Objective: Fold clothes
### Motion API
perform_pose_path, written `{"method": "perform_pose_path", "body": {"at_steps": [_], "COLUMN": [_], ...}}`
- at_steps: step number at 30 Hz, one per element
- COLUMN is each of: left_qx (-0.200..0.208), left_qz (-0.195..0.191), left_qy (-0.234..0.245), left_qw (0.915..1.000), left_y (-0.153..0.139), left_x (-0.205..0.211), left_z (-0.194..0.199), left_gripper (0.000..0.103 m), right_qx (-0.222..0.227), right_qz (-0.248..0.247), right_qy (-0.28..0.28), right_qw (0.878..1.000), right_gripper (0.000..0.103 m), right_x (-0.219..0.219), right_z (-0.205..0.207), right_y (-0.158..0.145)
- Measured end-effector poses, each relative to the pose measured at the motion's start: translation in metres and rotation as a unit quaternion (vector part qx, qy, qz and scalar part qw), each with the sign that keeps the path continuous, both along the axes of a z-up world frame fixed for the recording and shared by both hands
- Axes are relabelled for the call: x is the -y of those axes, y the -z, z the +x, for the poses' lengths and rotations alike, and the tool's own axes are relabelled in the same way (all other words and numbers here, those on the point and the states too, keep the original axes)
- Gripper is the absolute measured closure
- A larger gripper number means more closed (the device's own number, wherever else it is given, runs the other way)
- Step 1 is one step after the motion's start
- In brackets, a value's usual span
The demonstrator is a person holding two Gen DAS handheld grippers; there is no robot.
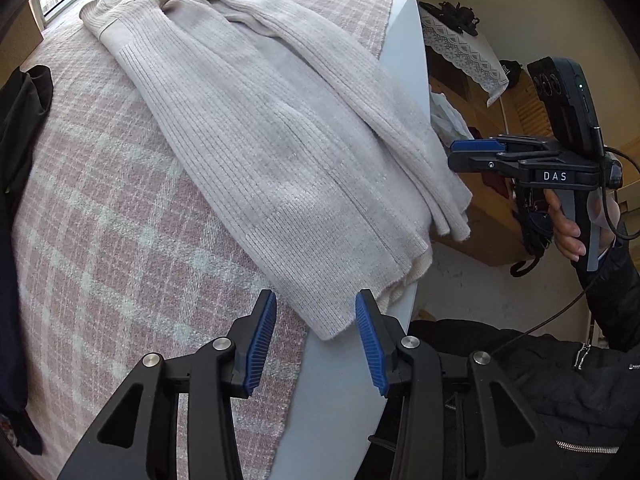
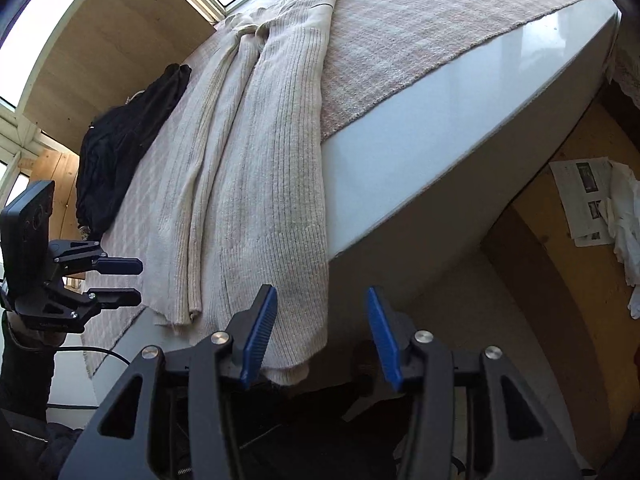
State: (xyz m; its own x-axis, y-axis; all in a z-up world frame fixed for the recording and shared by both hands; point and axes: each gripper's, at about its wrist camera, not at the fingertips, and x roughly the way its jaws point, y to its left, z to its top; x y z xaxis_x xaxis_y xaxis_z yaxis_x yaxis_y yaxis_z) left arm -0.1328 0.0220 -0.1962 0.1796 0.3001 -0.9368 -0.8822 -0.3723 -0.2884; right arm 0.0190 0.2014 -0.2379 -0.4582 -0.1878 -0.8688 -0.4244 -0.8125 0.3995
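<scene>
The sweater (image 1: 256, 136) is a cream ribbed knit, soft and a little fuzzy. It lies on a woven checked cloth (image 1: 112, 216), pink and white, rough and matt. Under the cloth the worktop (image 2: 400, 152) is white, smooth and slightly glossy. Each hand-held gripper, left (image 1: 316, 340) and right (image 2: 322, 338), is of matt black plastic with shiny metal pins and blue ribbed pads (image 1: 262, 344). The dark garment (image 2: 120, 148) is a matt black cloth.

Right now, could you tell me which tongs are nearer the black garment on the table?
Left. The left tongs hover open at the sweater's near hem on the black garment side; the right tongs sit open beyond the sweater, off the table's corner.
</scene>
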Motion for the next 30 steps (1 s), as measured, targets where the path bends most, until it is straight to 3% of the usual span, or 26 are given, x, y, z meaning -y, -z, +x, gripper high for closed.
{"method": "perform_pose_path", "body": {"at_steps": [12,15,17,18,20,22,24,26,30], "left_qx": [-0.008,-0.013,-0.019,-0.023,-0.027,-0.027,-0.025,-0.018,0.021], "left_qz": [-0.028,-0.026,-0.026,-0.026,-0.025,-0.019,-0.012,-0.003,0.028], "left_qy": [0.018,0.021,0.028,0.032,0.036,0.039,0.044,0.044,0.026], "left_qw": [0.9994,0.9993,0.9991,0.9989,0.9987,0.9987,0.9987,0.9989,0.9991], "left_y": [0.011,0.011,0.011,0.011,0.011,0.010,0.009,0.009,0.005], "left_x": [-0.021,-0.023,-0.024,-0.025,-0.028,-0.029,-0.031,-0.030,-0.018], "left_z": [0.012,0.015,0.018,0.020,0.023,0.023,0.024,0.024,0.009], "left_gripper": [0.062,0.065,0.072,0.080,0.083,0.094,0.096,0.096,0.097], "right_qx": [0.001,0.004,0.007,0.009,0.011,0.014,0.014,0.011,-0.002], "right_qz": [-0.001,-0.003,-0.004,-0.005,-0.006,-0.008,-0.006,-0.016,-0.089], "right_qy": [-0.039,-0.049,-0.055,-0.059,-0.065,-0.072,-0.081,-0.086,-0.065], "right_qw": [0.999,0.999,0.998,0.998,0.998,0.997,0.997,0.996,0.994], "right_gripper": [0.053,0.054,0.054,0.059,0.071,0.077,0.086,0.087,0.088], "right_x": [0.005,0.007,0.008,0.009,0.010,0.012,0.014,0.014,0.002], "right_z": [-0.016,-0.020,-0.022,-0.023,-0.026,-0.028,-0.030,-0.031,-0.028], "right_y": [0.010,0.009,0.007,0.007,0.006,0.005,0.002,0.001,0.005]}}
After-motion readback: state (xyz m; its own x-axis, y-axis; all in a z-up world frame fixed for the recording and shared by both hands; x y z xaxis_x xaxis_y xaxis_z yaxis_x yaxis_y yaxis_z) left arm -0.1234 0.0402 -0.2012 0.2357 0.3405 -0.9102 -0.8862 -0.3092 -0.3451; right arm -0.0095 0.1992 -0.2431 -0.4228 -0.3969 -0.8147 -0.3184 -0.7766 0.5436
